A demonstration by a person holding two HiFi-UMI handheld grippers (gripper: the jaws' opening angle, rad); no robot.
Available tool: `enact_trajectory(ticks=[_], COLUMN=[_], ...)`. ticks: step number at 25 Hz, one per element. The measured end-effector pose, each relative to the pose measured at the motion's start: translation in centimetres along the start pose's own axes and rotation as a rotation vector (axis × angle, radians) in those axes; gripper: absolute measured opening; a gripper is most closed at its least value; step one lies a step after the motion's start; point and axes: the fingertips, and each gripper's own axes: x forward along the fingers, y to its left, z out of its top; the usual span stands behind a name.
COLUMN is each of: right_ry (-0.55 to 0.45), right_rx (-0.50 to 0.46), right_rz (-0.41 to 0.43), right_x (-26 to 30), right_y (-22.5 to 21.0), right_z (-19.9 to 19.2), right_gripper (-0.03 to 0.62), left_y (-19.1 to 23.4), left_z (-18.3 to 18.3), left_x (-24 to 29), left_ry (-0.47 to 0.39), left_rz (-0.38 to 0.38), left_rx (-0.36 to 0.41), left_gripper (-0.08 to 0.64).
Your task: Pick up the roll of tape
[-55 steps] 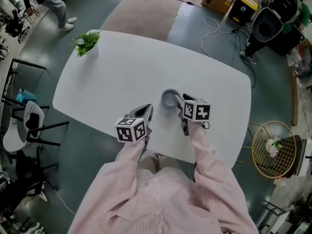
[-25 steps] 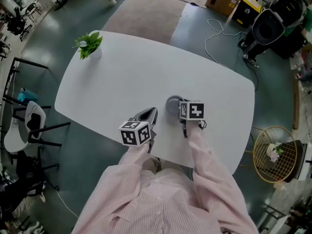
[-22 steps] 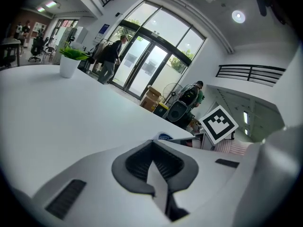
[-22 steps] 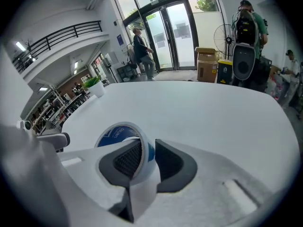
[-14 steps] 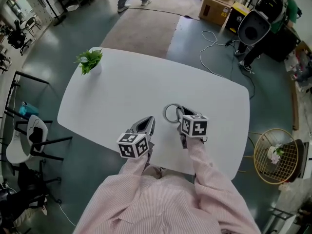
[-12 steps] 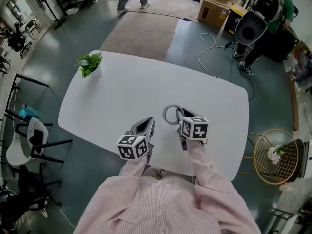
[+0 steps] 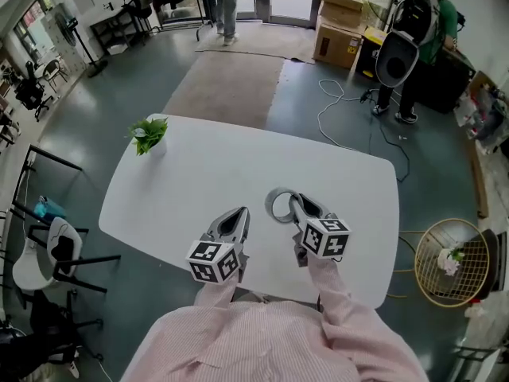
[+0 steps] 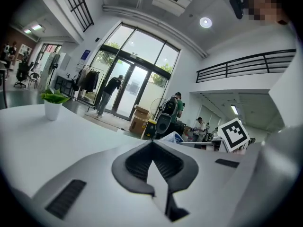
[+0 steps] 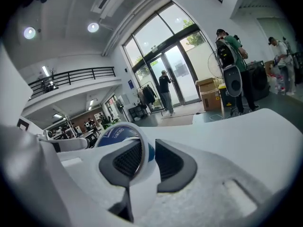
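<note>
- Head view showed the right gripper over the near half of the white table, with the roll of tape at its tips.
- In the right gripper view, the jaws stood partly apart and pinched the wall of the roll of tape: one pad sat inside the ring and the other outside it, so the right gripper gripped the band edge-on.
- The roll stood nearly upright in that grip, its blue inner face turned to the left of the picture. Only open room showed behind it there, while the table edge lay off to the right.
- Judged from that, the roll looked to be already clear of the table and carried in the air above its near half, though the head view alone could not settle whether a gap lay under it.
- The left gripper hovered beside the right one, also over the table's near edge. In its own view its pads met at the tips with nothing between them, so the left gripper was closed and took no part in the hold.
- A potted plant stood at the table's far left corner, well apart from both grippers.
- The pick itself appeared done; what seemed left was only to keep the hold steady.
</note>
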Motion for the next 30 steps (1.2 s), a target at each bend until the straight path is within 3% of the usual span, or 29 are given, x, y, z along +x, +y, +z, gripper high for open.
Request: enact_trajectory(ticks=[13, 30], right_ry=[-0.229, -0.388], right_rx=[-0.027, -0.147], right_rz=[0.064, 0.094], right_x=[-4.4, -8.2], right_y=[2.7, 4.6], right_z=[5.7, 10.4], right_gripper=[0.084, 0.084], left_y=[-2.2, -3.3], left_z=[3.8, 9.4], left_x=[-1.7, -4.2], left_ry=[-0.081, -0.226], left_rz=[-0.008, 0.001], left_rx=[0.163, 0.24], left_gripper=[0.0, 0.0])
